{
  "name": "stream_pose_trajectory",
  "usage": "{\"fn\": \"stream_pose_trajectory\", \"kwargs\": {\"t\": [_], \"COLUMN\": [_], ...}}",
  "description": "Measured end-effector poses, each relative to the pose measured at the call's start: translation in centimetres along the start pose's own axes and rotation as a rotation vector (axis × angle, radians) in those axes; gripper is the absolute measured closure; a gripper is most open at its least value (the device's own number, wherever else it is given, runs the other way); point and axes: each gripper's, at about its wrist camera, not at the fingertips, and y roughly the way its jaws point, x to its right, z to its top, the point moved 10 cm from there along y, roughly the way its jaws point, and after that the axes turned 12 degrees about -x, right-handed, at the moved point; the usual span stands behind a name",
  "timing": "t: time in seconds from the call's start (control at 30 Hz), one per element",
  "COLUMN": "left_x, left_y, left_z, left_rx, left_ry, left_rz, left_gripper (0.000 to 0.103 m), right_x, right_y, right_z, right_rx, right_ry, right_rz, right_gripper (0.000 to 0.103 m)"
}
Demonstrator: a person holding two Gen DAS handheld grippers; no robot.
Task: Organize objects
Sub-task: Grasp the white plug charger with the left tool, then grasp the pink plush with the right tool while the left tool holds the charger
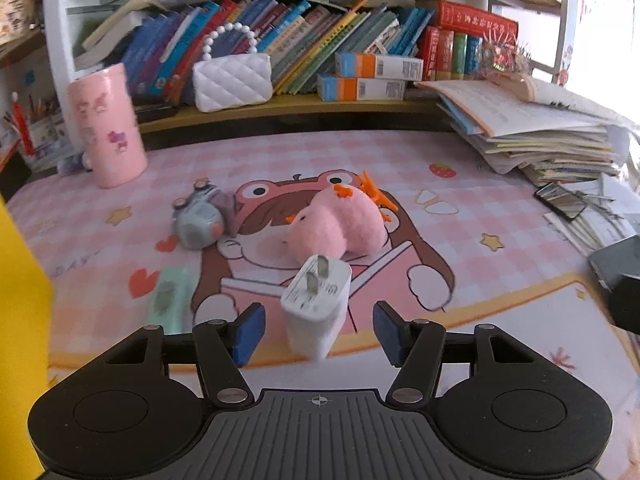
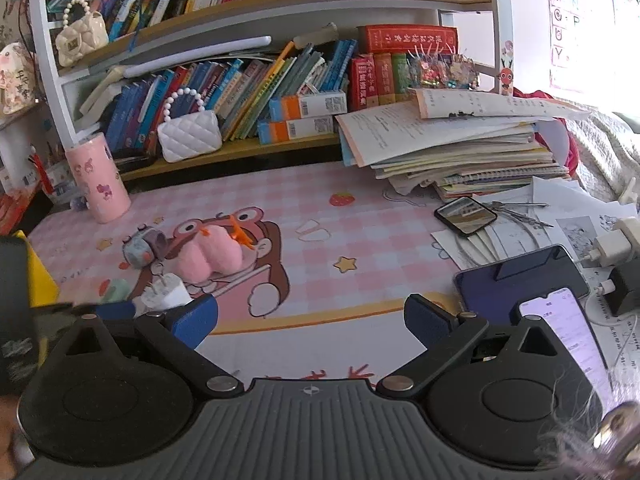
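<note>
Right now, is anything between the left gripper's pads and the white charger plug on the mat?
Nothing visible. The white charger plug stands between the open pads of the left gripper, with clear mat either side. The pink plush toy lies behind it, out of the closing path.

Crowded bookshelf (image 2: 248, 148), pink checked desk mat (image 2: 360, 232), bright daylight

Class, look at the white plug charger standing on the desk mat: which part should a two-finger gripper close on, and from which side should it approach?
Grip the white plug charger across its flat side faces, below the metal prongs. It stands upright, prongs up, between the left gripper's open pads, so approach from the near edge, level with its body.
</note>
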Motion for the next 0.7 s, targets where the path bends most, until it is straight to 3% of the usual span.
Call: {"fn": "stream_pose_trajectory", "kwargs": {"t": [0.1, 0.17, 0.2, 0.33, 0.47, 0.7], "left_x": [0.0, -0.1, -0.1, -0.4, -2.3, -5.6], "left_y": [1.6, 2.1, 2.2, 1.9, -0.1, -5.6], "left_z": [0.4, 0.5, 0.5, 0.3, -0.2, -2.8], "left_rx": [-0.016, -0.017, -0.02, -0.025, -0.01, -0.018], "left_ry": [-0.004, -0.019, -0.023, -0.02, -0.078, -0.234], "left_rz": [0.011, 0.005, 0.001, 0.007, 0.019, -0.067], "left_gripper": [0.052, 0.066, 0.068, 0.068, 0.069, 0.069], "right_x": [0.6, 0.8, 0.9, 0.7, -0.2, -4.1], "right_y": [0.0, 0.0, 0.0, 0.5, 1.9, 6.2], "right_z": [-0.2, -0.2, -0.2, 0.3, 1.2, 3.2], "right_rx": [-0.007, -0.009, -0.009, -0.015, -0.016, -0.01], "right_ry": [-0.002, -0.01, -0.014, -0.031, -0.052, -0.196], "right_rz": [-0.004, -0.003, -0.001, 0.004, 0.029, 0.08], "right_gripper": [0.002, 0.002, 0.002, 0.002, 0.002, 0.0]}}
